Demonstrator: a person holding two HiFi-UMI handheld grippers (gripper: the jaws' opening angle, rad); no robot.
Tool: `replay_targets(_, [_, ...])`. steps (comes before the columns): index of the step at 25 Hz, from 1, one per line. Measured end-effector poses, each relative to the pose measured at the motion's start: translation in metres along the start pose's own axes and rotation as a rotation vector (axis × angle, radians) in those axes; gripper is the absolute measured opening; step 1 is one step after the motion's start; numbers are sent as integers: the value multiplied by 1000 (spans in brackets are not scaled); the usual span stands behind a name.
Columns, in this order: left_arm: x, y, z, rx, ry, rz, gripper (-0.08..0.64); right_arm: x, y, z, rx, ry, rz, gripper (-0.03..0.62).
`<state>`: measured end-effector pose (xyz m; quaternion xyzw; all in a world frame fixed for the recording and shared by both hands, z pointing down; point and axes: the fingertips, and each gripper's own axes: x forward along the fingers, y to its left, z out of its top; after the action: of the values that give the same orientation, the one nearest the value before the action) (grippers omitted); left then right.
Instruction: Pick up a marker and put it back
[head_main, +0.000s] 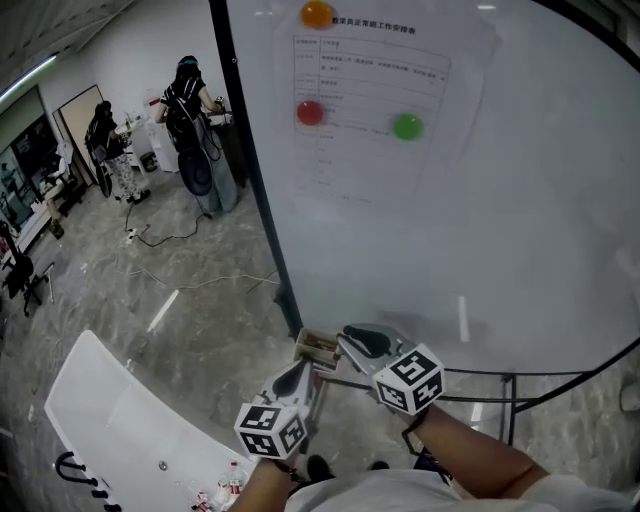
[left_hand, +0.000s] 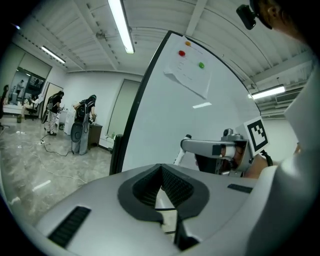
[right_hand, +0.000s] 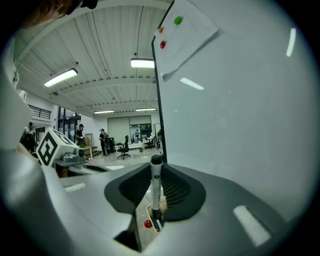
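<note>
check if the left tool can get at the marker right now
Probably not cleanly: the marker is clamped between the right tool's jaws, which cover both its sides, and the left tool is shut.

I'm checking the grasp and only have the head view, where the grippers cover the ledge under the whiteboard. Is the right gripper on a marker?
Observer: Yes. The right gripper view shows the right gripper with its jaws closed on the white barrel of a black-capped marker, which stands upright.
Operator: Where does its lower end sit?
Observer: It reaches down below the jaws, right beside a small red round piece.
Operator: And the other one?
Observer: The left gripper has its jaws together, with nothing between them.
</note>
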<state>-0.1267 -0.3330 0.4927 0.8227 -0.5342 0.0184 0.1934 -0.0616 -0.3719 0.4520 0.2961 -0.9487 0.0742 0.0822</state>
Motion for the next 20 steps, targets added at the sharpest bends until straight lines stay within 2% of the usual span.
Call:
replay_targets(8, [-20,-28,43,55,-95,-10,2,-53,27,69,-65,-110,24,67])
replay_targets(15, [-24,-52,55,111,-109,-18,2,-73,31,82,-63,-131,27,67])
replay_targets(20, [-28,-58,60,107,-142,-10,2,-78,32,84,-62,-138,35,67])
